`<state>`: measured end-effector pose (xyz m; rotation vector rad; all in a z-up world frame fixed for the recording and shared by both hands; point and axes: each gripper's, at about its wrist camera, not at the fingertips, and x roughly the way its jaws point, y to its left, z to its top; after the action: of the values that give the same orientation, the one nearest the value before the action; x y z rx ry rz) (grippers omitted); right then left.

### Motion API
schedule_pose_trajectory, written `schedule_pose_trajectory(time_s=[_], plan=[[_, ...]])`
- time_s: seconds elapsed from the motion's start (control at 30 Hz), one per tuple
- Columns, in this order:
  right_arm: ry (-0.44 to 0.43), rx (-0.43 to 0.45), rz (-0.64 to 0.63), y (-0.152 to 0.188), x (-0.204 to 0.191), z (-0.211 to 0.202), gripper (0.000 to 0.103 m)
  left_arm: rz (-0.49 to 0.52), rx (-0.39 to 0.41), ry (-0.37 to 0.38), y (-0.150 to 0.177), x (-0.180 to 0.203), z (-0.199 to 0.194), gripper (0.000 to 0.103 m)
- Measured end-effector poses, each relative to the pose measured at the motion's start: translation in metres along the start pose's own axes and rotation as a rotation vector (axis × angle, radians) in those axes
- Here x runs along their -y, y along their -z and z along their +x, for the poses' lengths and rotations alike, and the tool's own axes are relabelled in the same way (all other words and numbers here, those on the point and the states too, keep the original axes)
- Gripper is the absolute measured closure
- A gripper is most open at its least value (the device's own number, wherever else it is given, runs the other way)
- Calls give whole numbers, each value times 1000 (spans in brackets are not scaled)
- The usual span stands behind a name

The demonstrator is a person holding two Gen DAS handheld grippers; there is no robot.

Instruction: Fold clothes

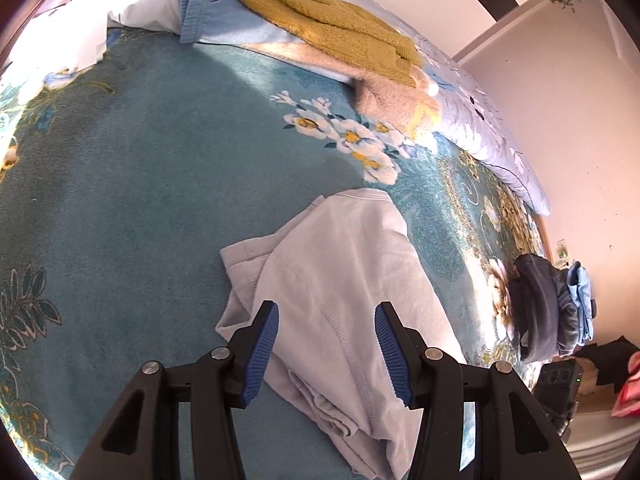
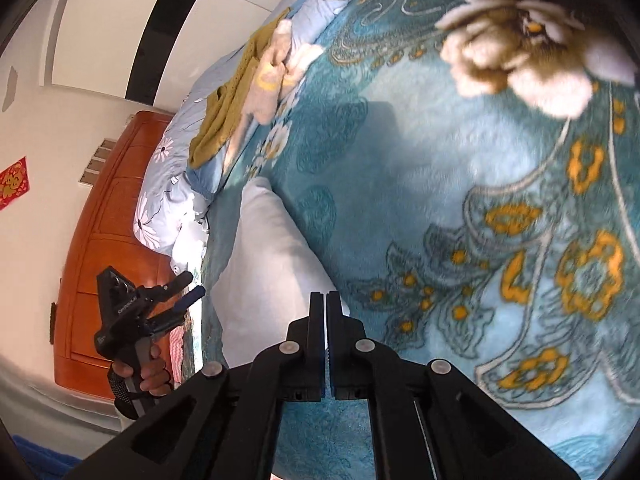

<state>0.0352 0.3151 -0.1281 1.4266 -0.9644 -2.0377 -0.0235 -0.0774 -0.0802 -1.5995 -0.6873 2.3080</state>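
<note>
Your left gripper (image 1: 326, 354) sits at the bottom centre of its own view with its blue-padded fingers (image 1: 262, 356) spread wide, hovering above the pale blue garment (image 1: 340, 300) and gripping nothing. Your right gripper (image 2: 326, 344) fills the bottom centre of the right wrist view with its jaws pressed together; whether any cloth is caught between them cannot be made out. That garment lies crumpled on the teal floral blanket (image 1: 140, 168), in the lower middle of the left view, with stitched seams and a folded hem showing there; the right view shows it only as a smooth pale strip running up from just left of the closed fingertips. Only the right view shows your left gripper from outside, at lower left, fingers apart, held in your left hand (image 2: 150, 374), with an orange-brown wooden headboard (image 2: 104, 208) behind it. Only the left view shows the dark folded stack (image 1: 548, 308) at the right edge. Both views show one mustard knitted sweater (image 1: 320, 16) near the top, lying on a light blue floral quilt (image 1: 480, 120). Counted: two grippers, one pale garment, one sweater, one dark stack.
</note>
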Motion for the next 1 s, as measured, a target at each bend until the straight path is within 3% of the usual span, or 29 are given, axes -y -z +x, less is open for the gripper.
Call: schedule_pose_trajectory(time_s=[0.13,0.17,0.57,0.73,1.0], plan=[[-3,2,14,9,3,12,68,25,-37,15,9,4,17,48],[-11,2,17,11,3,14,66,20,-45,11,11,3,21,48],[-109,8,50,24,5,33,62,-38,-57,29,13,-21,29,48],[-208,-2,98,47,1,44,62,-69,-37,37,9,-30,21,48],[-224,48,127,54,-10,53,65,-127,14,16,3,-51,0,47]])
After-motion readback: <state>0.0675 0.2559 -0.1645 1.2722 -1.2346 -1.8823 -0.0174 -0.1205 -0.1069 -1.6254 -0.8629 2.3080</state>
